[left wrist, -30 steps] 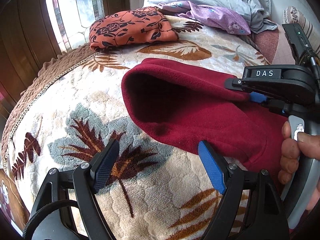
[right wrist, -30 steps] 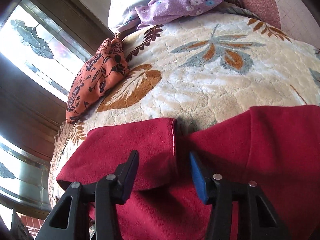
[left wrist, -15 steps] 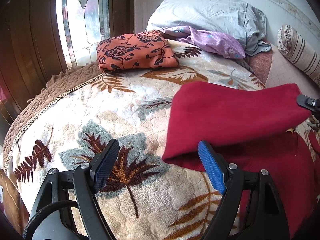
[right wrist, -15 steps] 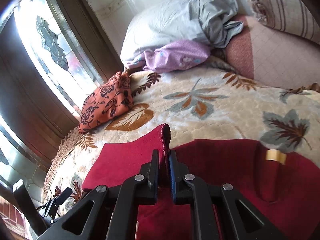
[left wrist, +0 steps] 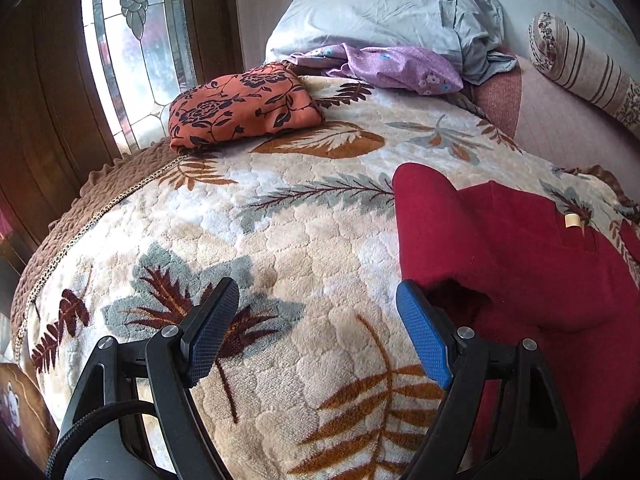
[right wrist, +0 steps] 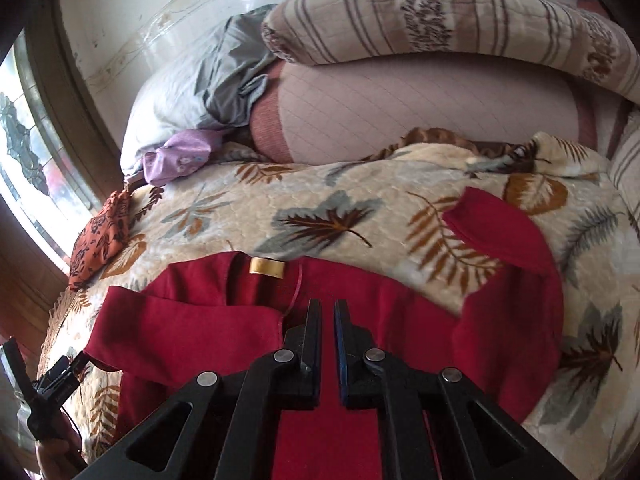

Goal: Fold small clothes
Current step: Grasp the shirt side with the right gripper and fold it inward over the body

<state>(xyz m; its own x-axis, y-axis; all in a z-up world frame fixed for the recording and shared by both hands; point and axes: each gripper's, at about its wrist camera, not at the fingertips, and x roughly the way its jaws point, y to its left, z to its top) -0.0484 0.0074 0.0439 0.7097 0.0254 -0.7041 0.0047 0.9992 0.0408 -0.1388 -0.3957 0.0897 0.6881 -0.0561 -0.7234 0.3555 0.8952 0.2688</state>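
Now the right gripper (right wrist: 327,354) had its fingers nearly together, and whether they still pinched the sleeve (right wrist: 188,326) it had just carried across the red top (right wrist: 360,304) was unclear. The left gripper (left wrist: 318,332) stood wide open and empty beside that top on the bed (left wrist: 280,220), so one sleeve fold looked done.

A cream blanket (left wrist: 304,240) with leaf prints covers the bed. Near its window-side edge lies a folded orange floral cloth (left wrist: 240,106). At the head end a grey pillow (left wrist: 380,12) rests against the wall, a crumpled purple cloth (left wrist: 400,66) touching its front. A striped bolster (right wrist: 440,20) lies on a pink quilted cushion (right wrist: 400,112). A stained-glass window (left wrist: 136,40) stands beside the bed.
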